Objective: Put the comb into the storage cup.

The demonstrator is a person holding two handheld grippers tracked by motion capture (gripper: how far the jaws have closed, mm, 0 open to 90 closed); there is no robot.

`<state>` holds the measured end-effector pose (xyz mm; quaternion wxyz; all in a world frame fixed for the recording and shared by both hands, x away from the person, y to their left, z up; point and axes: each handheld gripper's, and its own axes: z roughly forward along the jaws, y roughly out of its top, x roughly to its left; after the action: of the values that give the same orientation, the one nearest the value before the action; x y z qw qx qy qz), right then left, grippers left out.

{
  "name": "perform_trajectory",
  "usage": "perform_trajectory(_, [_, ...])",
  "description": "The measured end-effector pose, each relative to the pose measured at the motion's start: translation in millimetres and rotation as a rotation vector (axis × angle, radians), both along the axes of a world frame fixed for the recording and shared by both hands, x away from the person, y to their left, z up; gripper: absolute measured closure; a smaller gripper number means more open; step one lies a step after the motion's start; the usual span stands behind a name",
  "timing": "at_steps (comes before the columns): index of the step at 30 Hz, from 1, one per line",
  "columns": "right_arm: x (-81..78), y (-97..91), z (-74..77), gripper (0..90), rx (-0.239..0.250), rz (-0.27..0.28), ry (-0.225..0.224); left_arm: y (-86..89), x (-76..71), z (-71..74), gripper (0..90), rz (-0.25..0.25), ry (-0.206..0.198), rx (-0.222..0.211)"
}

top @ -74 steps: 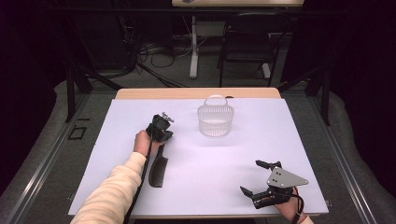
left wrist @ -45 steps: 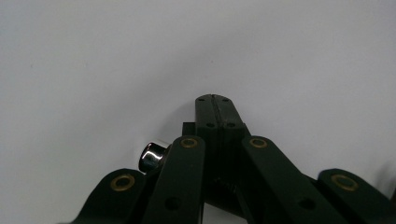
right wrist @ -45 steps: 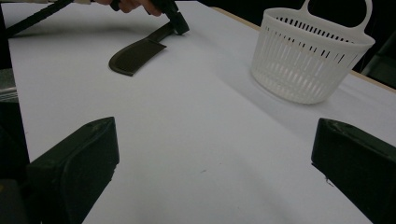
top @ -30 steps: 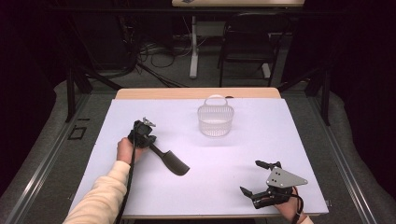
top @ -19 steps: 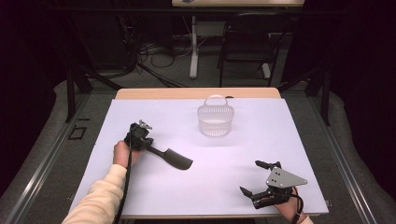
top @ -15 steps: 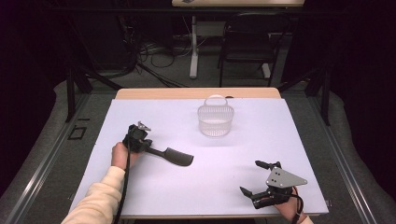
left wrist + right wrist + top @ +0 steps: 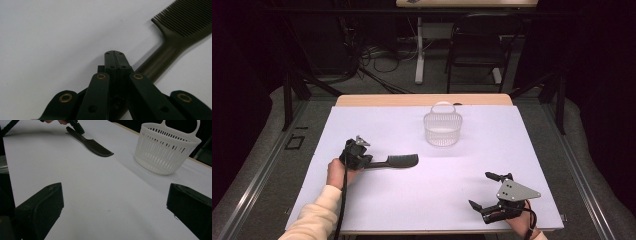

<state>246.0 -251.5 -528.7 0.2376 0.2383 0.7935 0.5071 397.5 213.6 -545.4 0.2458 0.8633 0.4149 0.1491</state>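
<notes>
From the high view we see a white counter [image 7: 377, 200] with a black comb [image 7: 398, 160] lying flat toward its left edge, teeth end pointing to the right edge. The left claw [image 7: 362, 160] is clenched on the comb's handle, a hand [image 7: 338, 171] behind it. A white slotted basket [image 7: 442, 128] stands upright near the far edge, well apart from the comb. The right claw [image 7: 488, 192] sits near the near right corner, jaws spread and empty.

In the left gripper view we see the left claw [image 7: 114, 53] with jaws pressed together over the comb [image 7: 175, 32], whose handle runs out from under them to the teeth at upper right.

In the right gripper view we see the right claw [image 7: 113, 197] released, its jaws wide apart above the bare counter [image 7: 105, 202]. Beyond them lie the comb [image 7: 92, 145] and the basket [image 7: 166, 151].
</notes>
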Motion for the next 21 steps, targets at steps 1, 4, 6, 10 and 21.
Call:
perform_trajectory(1, [0.0,0.1,0.0,0.3,0.000,0.000,0.001,0.4,-1.6,0.0,90.0,-0.003,-0.001,0.001])
perform_trajectory(4, [-0.1,0.3,-0.3,0.3,-0.002,0.000,0.007,1.4,-5.8,-0.1,90.0,-0.008,0.000,-0.008])
perform_trajectory(6, [0.1,0.1,-0.2,0.3,-0.003,0.000,0.005,3.5,-10.2,-1.3,90.0,-0.004,-0.004,-0.026])
perform_trajectory(10, [0.2,0.1,-0.3,0.3,-0.005,0.002,0.004,5.7,-13.6,-1.5,90.0,-0.001,-0.006,-0.036])
perform_trajectory(21, [0.1,0.7,-0.4,0.4,-0.005,0.002,0.006,4.9,-22.6,0.1,86.5,-0.004,-0.019,-0.054])
